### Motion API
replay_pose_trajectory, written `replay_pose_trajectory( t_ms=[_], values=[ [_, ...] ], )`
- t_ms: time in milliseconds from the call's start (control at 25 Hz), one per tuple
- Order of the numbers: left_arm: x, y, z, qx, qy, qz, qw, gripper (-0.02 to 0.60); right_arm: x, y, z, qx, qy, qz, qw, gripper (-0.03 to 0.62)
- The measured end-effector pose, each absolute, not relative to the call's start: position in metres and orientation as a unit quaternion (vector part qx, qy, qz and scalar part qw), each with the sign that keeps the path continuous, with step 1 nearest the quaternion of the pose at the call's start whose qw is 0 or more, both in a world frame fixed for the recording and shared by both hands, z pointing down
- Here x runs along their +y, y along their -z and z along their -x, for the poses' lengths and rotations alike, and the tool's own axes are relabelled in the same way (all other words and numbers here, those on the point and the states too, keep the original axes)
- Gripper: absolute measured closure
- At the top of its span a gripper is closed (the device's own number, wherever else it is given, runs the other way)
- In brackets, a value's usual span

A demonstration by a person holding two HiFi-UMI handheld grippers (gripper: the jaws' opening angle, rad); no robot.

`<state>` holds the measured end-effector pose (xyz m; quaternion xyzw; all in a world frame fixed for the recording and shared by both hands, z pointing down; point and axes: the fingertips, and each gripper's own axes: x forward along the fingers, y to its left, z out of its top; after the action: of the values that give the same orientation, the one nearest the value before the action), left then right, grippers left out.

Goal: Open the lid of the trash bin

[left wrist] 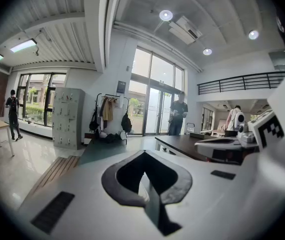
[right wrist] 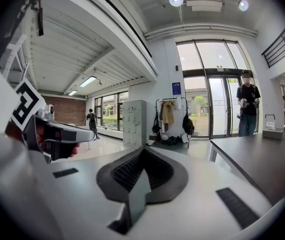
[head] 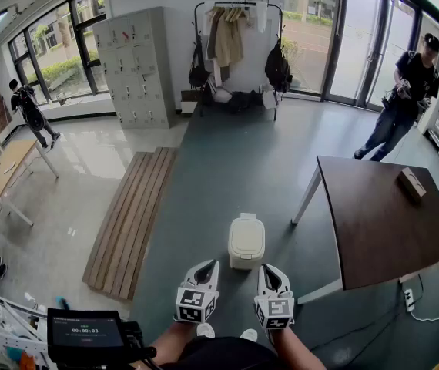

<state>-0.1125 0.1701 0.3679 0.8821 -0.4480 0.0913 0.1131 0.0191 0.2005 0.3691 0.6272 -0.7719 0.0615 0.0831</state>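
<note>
Daylight pours through the glass doors (head: 358, 37) far ahead of the left tongs (head: 206, 268) and right tongs (head: 269, 271), and through the windows (head: 58, 48) ahead to their left. The room is bright and evenly lit, with faint, soft shadows. The glossy pale floor (head: 65, 183) left of the left tongs carries broad white glare. Ceiling spotlights (left wrist: 165, 15) glow overhead. In both gripper views straight lines bow near the edges, the corners fall to black, and the tongs' bodies close to the lens look soft.
</note>
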Motion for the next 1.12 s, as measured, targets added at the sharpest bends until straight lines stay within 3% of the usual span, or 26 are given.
replay_pose_trajectory(
  t_ms=[640, 1120],
  values=[
    [0.171, -0.386, 0.120, -0.438, -0.088, -0.888, 0.113, 0.584, 0.203, -0.386, -0.005, -0.769, -0.059, -0.631, 0.088, 0.594],
    [0.153, -0.375, 0.167, -0.421, -0.084, -0.896, 0.115, 0.584, 0.186, -0.369, 0.046, -0.756, -0.050, -0.645, 0.098, 0.592]
  ],
)
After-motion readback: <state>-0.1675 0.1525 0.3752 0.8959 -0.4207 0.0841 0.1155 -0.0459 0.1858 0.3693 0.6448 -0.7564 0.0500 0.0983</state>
